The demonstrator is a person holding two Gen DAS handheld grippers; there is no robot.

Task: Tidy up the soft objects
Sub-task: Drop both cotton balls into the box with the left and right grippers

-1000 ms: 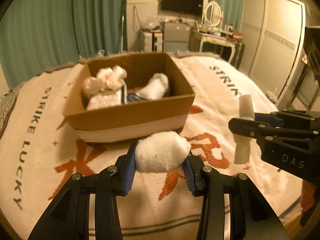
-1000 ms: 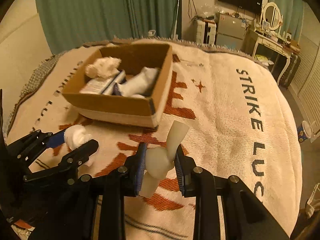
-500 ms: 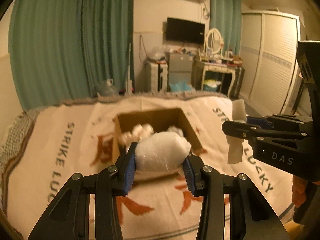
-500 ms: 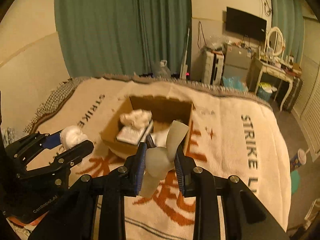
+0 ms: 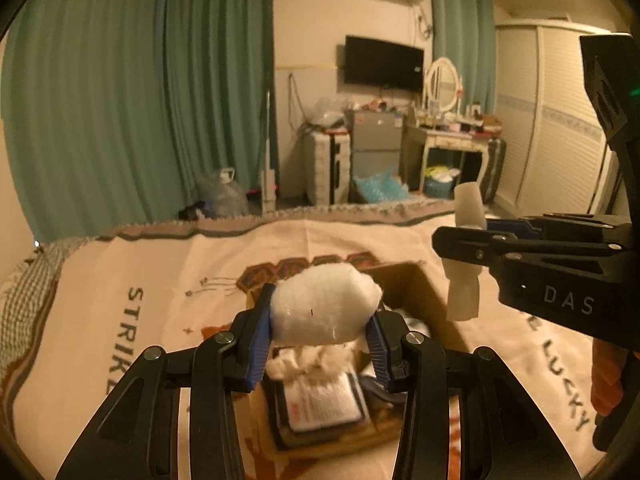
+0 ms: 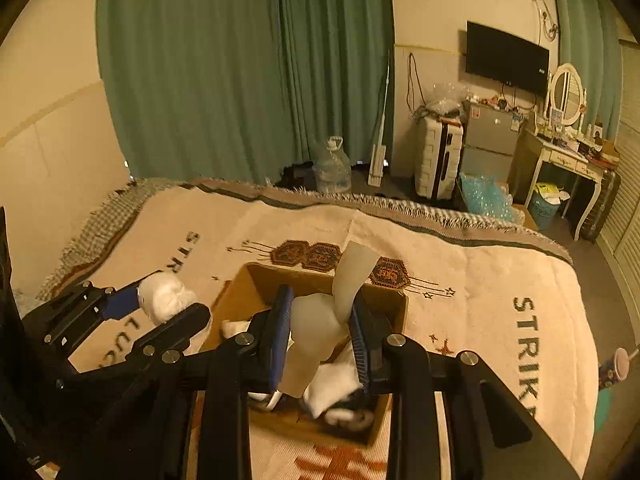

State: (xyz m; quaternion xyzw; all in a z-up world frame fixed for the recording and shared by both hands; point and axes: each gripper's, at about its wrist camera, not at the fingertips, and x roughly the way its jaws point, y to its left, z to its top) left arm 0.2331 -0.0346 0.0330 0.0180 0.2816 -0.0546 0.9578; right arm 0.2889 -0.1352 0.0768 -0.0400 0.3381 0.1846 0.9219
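My left gripper (image 5: 320, 320) is shut on a white fluffy cotton lump (image 5: 325, 306), held in the air over the cardboard box (image 5: 416, 280). My right gripper (image 6: 320, 328) is shut on a pale, pinched soft strip (image 6: 320, 320) that sticks out above and below the pads, also over the box (image 6: 256, 280). Each gripper shows in the other's view: the right gripper (image 5: 464, 248) with its strip (image 5: 464, 296) at the right, the left gripper (image 6: 168, 304) with its lump (image 6: 166, 294) at the left. Inside the box lie a wrapped packet (image 5: 324, 404), a cotton tuft (image 5: 304, 360) and white soft items (image 6: 332, 388).
The box stands on a cream blanket (image 6: 480, 280) lettered STRIKE LUCKY that covers a bed. Beyond the bed's far edge are green curtains (image 5: 120, 100), a water jug (image 6: 332, 168), a suitcase (image 6: 438, 156), a small fridge (image 5: 376, 144) and a dressing table (image 5: 452, 140).
Both grippers have risen and moved forward with their loads, from in front of the box to above it. The box now sits low in both views, partly behind the fingers.
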